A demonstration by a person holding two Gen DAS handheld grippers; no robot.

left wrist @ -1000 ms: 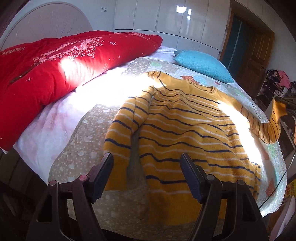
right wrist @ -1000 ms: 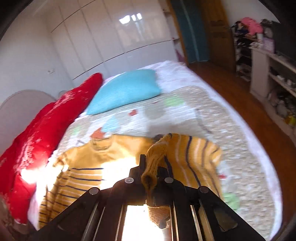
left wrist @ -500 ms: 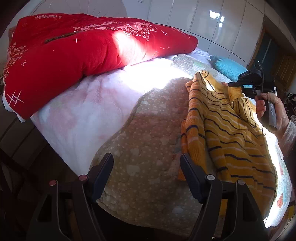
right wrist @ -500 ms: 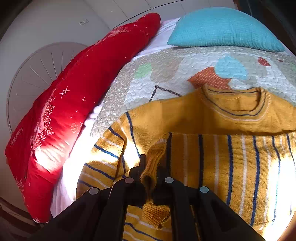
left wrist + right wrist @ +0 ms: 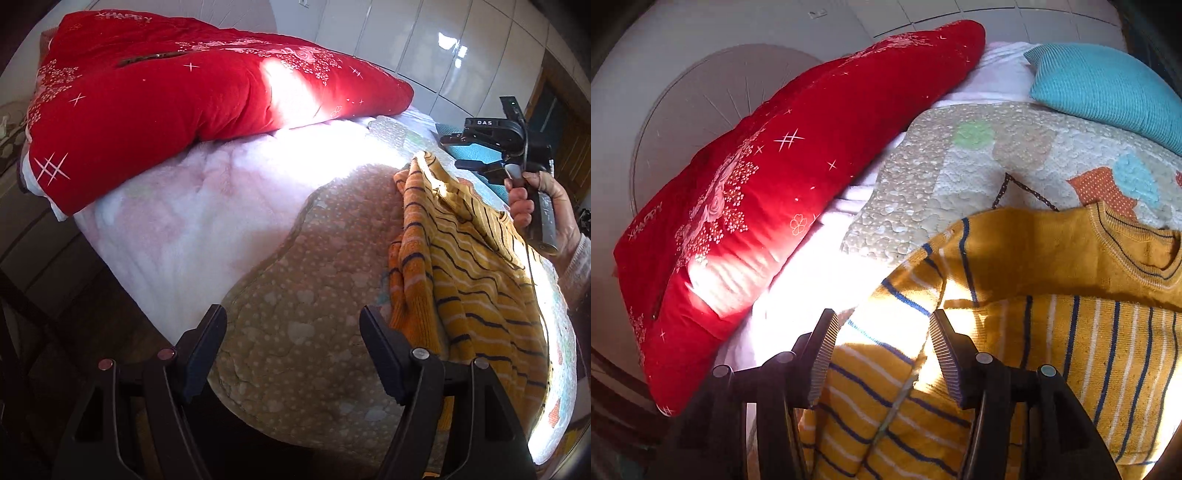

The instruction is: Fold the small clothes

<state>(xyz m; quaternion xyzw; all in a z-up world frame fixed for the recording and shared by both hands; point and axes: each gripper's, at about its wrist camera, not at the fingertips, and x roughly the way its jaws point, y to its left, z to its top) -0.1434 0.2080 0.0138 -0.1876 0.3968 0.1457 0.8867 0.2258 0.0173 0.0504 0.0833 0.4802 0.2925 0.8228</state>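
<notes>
On the bed: a yellow striped sweater [image 5: 1052, 350] lies spread on the quilted bedspread [image 5: 295, 295], collar toward the blue pillow [image 5: 1108, 85], a red duvet [image 5: 166, 103] bunched along the far side.
Key relation: the sweater's long axis runs from collar to hem; the right gripper [image 5: 882, 350] hangs directly over its near shoulder and folded-in sleeve, so the right hand is much the nearer.
Right fingers: they are opening, standing apart, with striped knit showing below the gap but nothing pinched between the pads [image 5: 823, 354].
Left gripper [image 5: 291, 350]: fingers apart and empty, over bare bedspread; the sweater's orange-edged side lies just beside its right finger [image 5: 380, 354], to the right in the left wrist view.
Sleeve: one sleeve appears laid across the body.
Judged step: sleeve fold just released; the left-hand edge likely comes next.
Person: a hand [image 5: 535, 206] grips the right tool's handle.
</notes>
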